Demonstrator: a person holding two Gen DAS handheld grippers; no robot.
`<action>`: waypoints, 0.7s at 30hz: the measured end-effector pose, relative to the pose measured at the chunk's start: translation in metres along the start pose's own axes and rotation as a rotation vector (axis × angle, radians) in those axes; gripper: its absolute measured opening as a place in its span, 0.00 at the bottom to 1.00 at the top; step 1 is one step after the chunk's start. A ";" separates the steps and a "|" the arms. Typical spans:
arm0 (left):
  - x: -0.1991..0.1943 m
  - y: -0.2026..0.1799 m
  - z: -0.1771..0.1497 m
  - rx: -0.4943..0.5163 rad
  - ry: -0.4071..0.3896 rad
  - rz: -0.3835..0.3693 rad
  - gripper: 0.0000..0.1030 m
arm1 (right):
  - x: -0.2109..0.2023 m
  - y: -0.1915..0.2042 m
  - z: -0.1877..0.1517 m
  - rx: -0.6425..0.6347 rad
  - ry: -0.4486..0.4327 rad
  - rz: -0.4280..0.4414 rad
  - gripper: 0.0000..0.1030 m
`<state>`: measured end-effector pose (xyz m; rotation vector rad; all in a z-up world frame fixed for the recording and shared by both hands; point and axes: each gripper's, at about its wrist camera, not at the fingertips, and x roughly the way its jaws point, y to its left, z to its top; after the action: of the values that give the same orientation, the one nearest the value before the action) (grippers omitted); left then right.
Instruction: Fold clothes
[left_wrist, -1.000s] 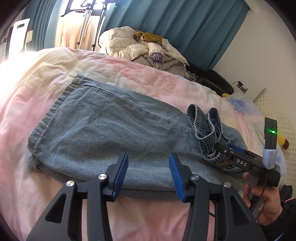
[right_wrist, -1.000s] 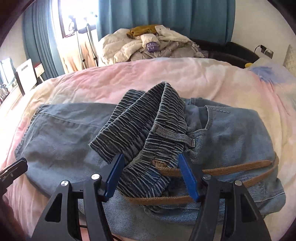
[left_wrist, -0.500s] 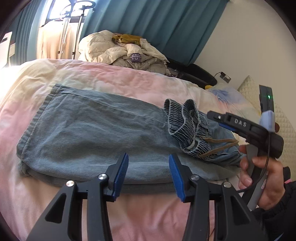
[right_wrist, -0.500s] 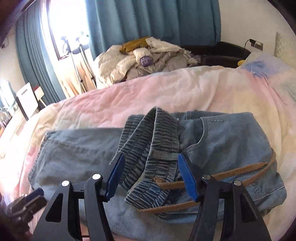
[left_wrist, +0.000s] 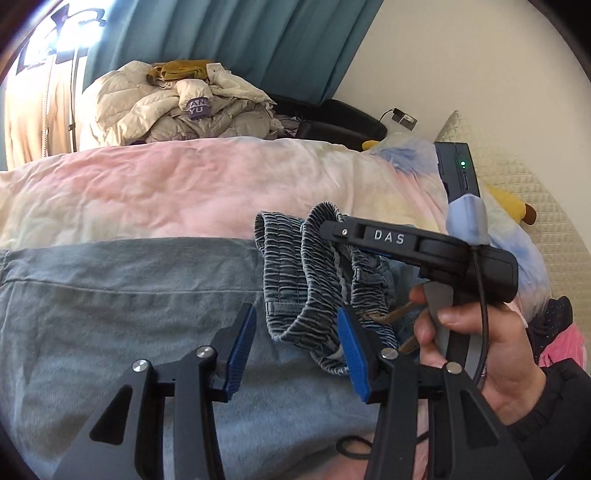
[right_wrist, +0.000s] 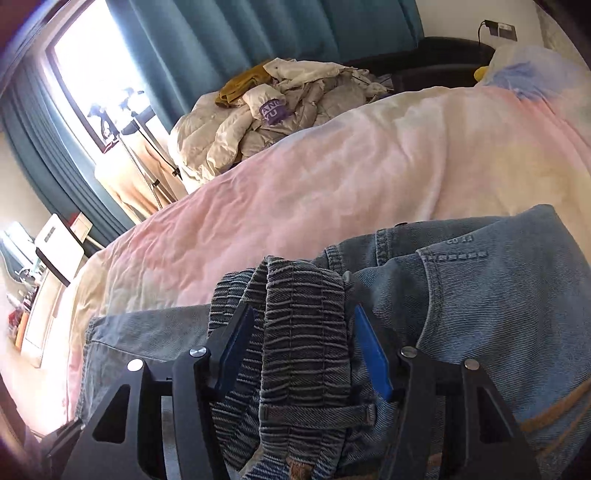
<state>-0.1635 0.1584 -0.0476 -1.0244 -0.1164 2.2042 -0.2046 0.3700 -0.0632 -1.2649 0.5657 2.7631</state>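
The right claw (right_wrist: 303, 350) points down at the jeans (right_wrist: 480, 295), and its blue pads are closing in on the bunched elastic waistband (right_wrist: 303, 325). The waistband stands up between the two pads; the left pad looks pressed against its ridged folds, while the right pad still shows a sliver of gap, so it has not clamped fully. A brown drawstring (right_wrist: 554, 410) trails off to the right across the denim.

The left claw (left_wrist: 295, 350) hovers just over the jeans (left_wrist: 110, 332) with its pads apart and nothing gripped; the lower edge of the waistband (left_wrist: 306, 295) lies between them, untouched as far as I can see. Right beside it a hand (left_wrist: 491, 354) in a dark sleeve holds the handle of the other tool, marked DAS.

The jeans lie flat across a bed (left_wrist: 184, 192) with a pink and pale yellow cover, legs stretched to the left. Beyond the bed sits a heap of cream padded jackets (left_wrist: 177, 107) before teal curtains (left_wrist: 258, 37), and a quilted pillow (left_wrist: 517, 192) leans against the wall on the right.
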 end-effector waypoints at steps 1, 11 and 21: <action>0.004 0.003 0.000 0.005 0.000 -0.019 0.46 | 0.004 0.003 0.000 -0.020 0.002 -0.016 0.52; 0.045 0.006 0.002 0.066 0.020 -0.198 0.46 | -0.019 0.017 0.004 -0.085 -0.108 -0.110 0.07; 0.048 -0.005 -0.002 -0.048 0.040 -0.423 0.46 | -0.050 0.033 0.012 -0.131 -0.235 -0.019 0.07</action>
<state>-0.1811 0.1925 -0.0778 -0.9675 -0.3374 1.8032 -0.1864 0.3492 -0.0085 -0.9387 0.3580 2.9170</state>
